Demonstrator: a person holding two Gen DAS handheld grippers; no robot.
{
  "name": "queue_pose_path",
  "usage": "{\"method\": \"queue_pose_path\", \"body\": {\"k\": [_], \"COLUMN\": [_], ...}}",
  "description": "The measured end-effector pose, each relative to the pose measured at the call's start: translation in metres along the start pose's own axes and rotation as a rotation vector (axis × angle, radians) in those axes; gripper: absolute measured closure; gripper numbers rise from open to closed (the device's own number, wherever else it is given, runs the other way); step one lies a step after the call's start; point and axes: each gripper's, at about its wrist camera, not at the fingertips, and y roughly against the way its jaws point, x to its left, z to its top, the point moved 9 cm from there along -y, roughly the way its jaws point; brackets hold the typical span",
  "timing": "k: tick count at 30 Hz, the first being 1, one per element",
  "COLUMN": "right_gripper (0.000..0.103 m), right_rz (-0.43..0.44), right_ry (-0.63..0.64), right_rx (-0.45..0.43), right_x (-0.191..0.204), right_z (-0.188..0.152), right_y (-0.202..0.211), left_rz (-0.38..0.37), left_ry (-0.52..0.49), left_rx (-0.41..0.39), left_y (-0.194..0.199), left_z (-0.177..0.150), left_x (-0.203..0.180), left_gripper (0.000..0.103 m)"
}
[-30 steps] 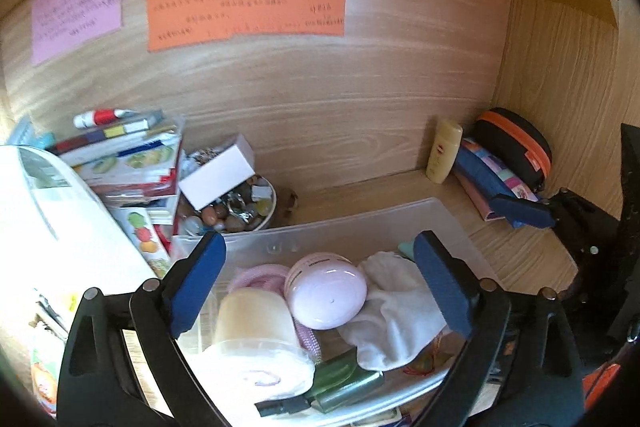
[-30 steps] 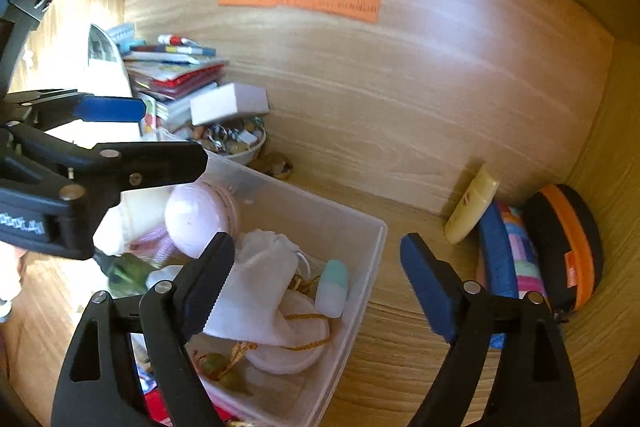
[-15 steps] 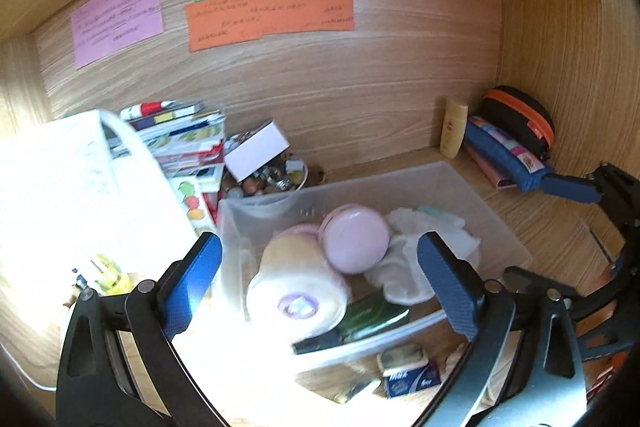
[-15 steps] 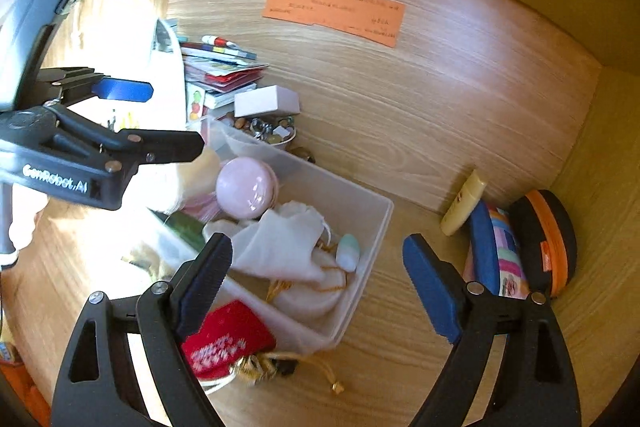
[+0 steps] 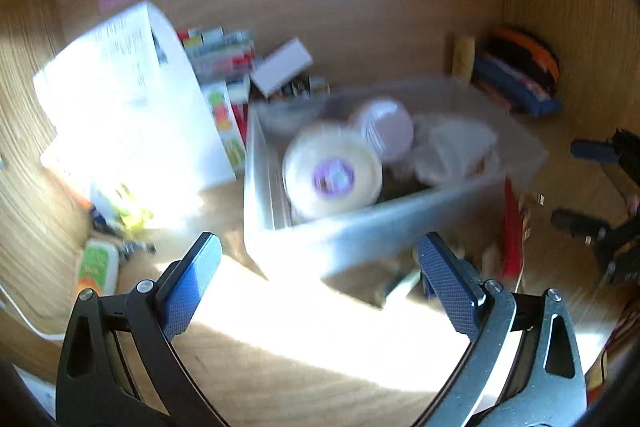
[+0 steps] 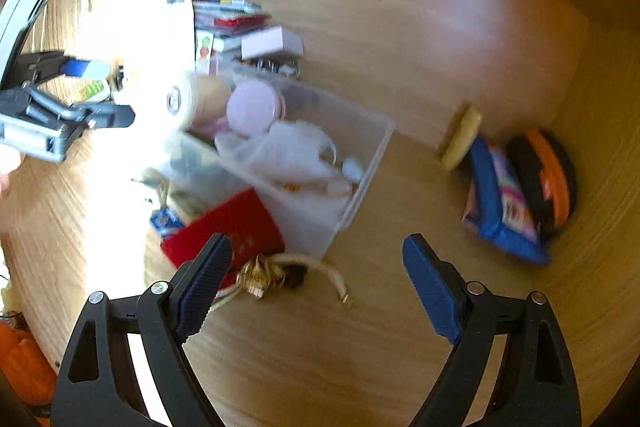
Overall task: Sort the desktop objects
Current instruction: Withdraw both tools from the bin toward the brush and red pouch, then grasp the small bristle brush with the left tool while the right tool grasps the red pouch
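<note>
1. my left gripper (image 5: 316, 287) stood wide open, nothing between its blue pads.
2. my right gripper (image 6: 316, 283) was likewise open and empty.
3. the clear plastic bin (image 6: 356, 187) sat on the wooden desk (image 6: 320, 367), beside the flat red pouch (image 6: 228, 227).

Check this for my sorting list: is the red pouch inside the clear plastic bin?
No, the red pouch lies on the wooden desk outside the clear plastic bin, against its near wall in the right wrist view.
</note>
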Motion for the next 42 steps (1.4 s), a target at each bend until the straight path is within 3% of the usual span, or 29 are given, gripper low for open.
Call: {"method": "queue_pose_path", "body": {"k": [6,12,16,23,27,31,38,42], "right_gripper": [0.018,0.018,0.018,0.017,0.017,0.017,0.018,0.036], "right_rz": [0.06,0.13,0.17,0.2,0.203,0.207,0.203,0.212], "right_ry": [-0.053,-0.08,-0.066,-0.024,-0.009,-0.014,-0.003,0.01], "right_rx": [0.073,0.117,0.128,0.128,0.146,0.158,0.142,0.13], "right_x": [0.009,0.026,0.04,0.057,0.059,0.059,0.059,0.06], "right_z": [-0.022,-0.03,-0.027,-0.018,-0.016,-0.016,-0.017,-0.017], "right_y": [-0.01,-0.021,-0.024,-0.031,-0.041,-0.048,-0.051,-0.052], "left_rz": [-0.033,-0.124,-0.167,-0.194,-0.192,-0.208,-0.233,-0.243], "left_ry": [-0.012,0.008,0.007,-0.015,-0.024,-0.023,-0.012,0.007], "left_rx": [0.071,0.113,0.125,0.137,0.142,0.155,0.14,0.134], "left_y": [-0.014,-0.027,-0.031,-0.036,-0.041,-0.046,-0.046,-0.046], "left_z": [-0.03,-0.037,-0.036,-0.037,-0.037,-0.037,-0.039,-0.04], "left_x": [-0.011,-0.024,-0.03,-0.039,-0.042,-0.045,-0.045,-0.042], "left_gripper": [0.003,0.004,0.031,0.047,0.051,0.067,0.08,0.085]}}
